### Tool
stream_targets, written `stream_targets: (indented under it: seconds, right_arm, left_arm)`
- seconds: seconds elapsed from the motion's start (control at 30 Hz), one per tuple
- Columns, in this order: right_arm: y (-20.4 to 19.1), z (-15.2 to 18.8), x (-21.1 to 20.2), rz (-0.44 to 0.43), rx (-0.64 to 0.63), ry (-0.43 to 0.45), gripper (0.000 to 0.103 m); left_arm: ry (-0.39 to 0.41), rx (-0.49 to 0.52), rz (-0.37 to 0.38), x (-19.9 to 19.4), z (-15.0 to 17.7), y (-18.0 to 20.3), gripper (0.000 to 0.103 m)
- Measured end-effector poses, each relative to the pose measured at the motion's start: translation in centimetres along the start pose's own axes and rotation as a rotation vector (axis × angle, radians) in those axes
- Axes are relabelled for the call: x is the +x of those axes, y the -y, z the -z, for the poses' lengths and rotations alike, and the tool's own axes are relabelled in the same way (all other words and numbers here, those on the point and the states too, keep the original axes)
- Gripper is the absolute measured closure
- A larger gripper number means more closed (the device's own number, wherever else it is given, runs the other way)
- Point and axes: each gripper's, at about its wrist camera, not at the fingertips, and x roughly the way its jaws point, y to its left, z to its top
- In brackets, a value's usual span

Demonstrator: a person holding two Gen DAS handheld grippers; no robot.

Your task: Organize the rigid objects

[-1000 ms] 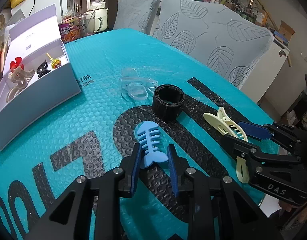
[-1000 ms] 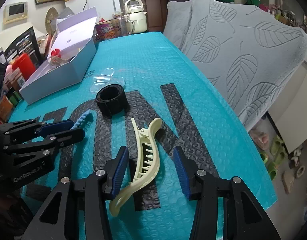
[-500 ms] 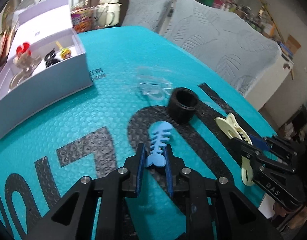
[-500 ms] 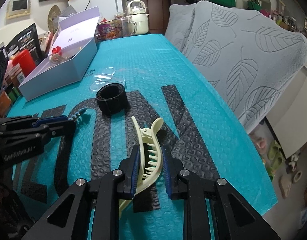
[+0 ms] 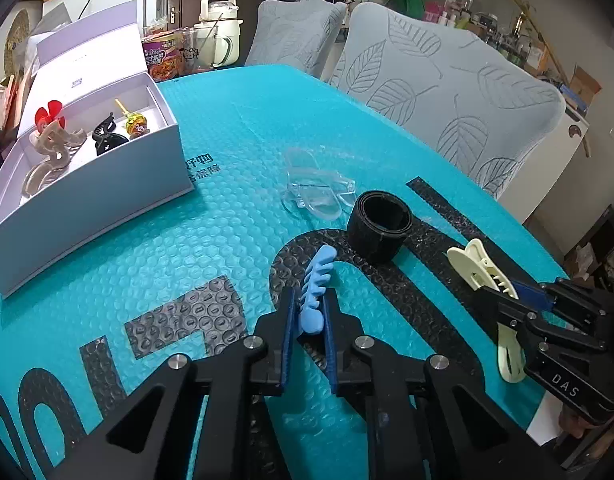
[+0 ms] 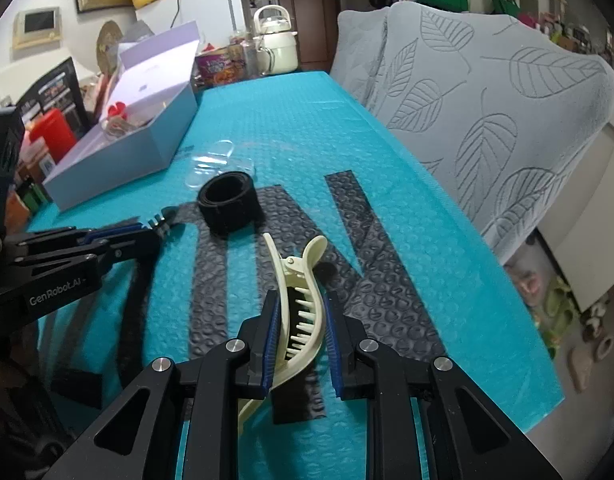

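Left wrist view: left gripper (image 5: 309, 320) clamped on the blue fish-bone clip (image 5: 316, 280), right gripper (image 6: 299, 328) clamped on the cream hair claw (image 6: 297, 300), both just closed. Lift straight up, keep squeezing, carry to the white box (image 5: 103, 184) at ten o'clock.

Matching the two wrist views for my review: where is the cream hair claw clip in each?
Left wrist view: cream hair claw clip at the right edge, clamped in the right gripper.
Right wrist view: the clip is bottom centre, between the closed jaws.
Shared landmark: the black strap roll, on the mat just beyond the clip.
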Motion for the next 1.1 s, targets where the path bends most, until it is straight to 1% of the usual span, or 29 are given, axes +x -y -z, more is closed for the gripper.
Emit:
stream_targets:
  seconds: [0.07, 0.27, 0.37, 0.43, 0.5, 0.6, 0.63, 0.73, 0.87, 0.93, 0.97, 1.1]
  right_arm:
    - [0.0, 0.1, -0.2, -0.009, 0.01, 0.004, 0.082]
    - [-0.4, 0.0, -0.7, -0.025, 0.012, 0.011, 0.082]
    - [-0.7, 0.1, -0.6, -0.011, 0.006, 0.0, 0.082]
    - [-0.7, 0.2, -0.6, -0.012, 0.013, -0.007, 0.082]
    - [-0.7, 0.3, -0.5, -0.018, 0.026, -0.016, 0.082]
    - [-0.6, 0.3, -0.4, -0.018, 0.037, -0.021, 0.082]
    - [-0.6, 0.3, -0.4, -0.018, 0.039, -0.021, 0.082]
    - [-0.6, 0.2, -0.5, -0.023, 0.043, -0.022, 0.082]
    - [-0.7, 0.2, -0.5, -0.027, 0.04, -0.026, 0.082]
    - [-0.7, 0.3, -0.5, -0.03, 0.041, -0.025, 0.082]
    - [-0.7, 0.3, -0.5, -0.032, 0.042, -0.023, 0.082]
    - [-0.5, 0.3, -0.9, -0.034, 0.047, -0.006, 0.082]
  left_arm:
    - [0.01, 0.008, -0.008, -0.4, 0.0, 0.2, 0.09]
    - [0.019, 0.017, -0.001, -1.4, 0.2, 0.3, 0.091]
    - [-0.002, 0.003, -0.027, -1.0, 0.6, -0.2, 0.091]
    - [-0.026, -0.014, -0.005, -0.4, 0.7, -0.5, 0.089]
    - [-0.03, 0.011, -0.011, -0.2, 0.7, -0.3, 0.088]
    - [-0.027, 0.083, -0.048, 0.1, 0.5, 0.6, 0.087]
    - [-0.029, 0.086, -0.052, 0.2, 0.5, 0.7, 0.087]
    - [-0.034, 0.059, -0.047, 0.4, 0.1, 0.4, 0.086]
    - [-0.029, 0.064, -0.057, 0.6, -0.1, 0.4, 0.086]
    - [-0.016, 0.048, -0.073, 0.5, -0.1, 0.3, 0.09]
    - [-0.01, 0.043, -0.081, 0.4, 0.0, 0.3, 0.09]
    - [0.01, 0.038, -0.066, -0.2, 0.4, 0.2, 0.09]
